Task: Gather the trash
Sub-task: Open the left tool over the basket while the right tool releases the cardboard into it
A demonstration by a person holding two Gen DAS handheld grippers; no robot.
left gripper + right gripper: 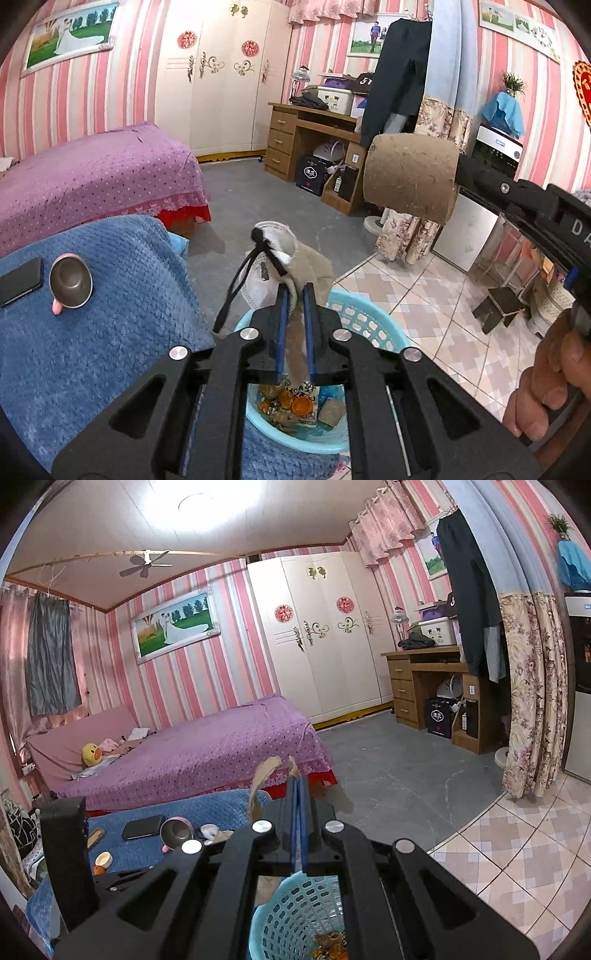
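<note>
My left gripper (294, 286) is shut on a crumpled bundle: a white face mask (264, 273) with black straps and a grey-brown rag, held above the light blue trash basket (364, 317). The basket holds orange peels and wrappers (291, 402). My right gripper (460, 171) is shut on a brown cardboard tube (410, 177), held high at the right of the left wrist view. In the right wrist view the shut right gripper (298, 778) shows torn cardboard edges (266, 775) past its tips, above the basket (291, 912).
A blue knitted blanket (92, 332) lies at left with a black phone (20, 280) and a metal cup (70, 282) on it. A purple bed (92, 173), a wooden desk (306, 129), a floral curtain (436, 122) and a small stool (498, 306) stand around.
</note>
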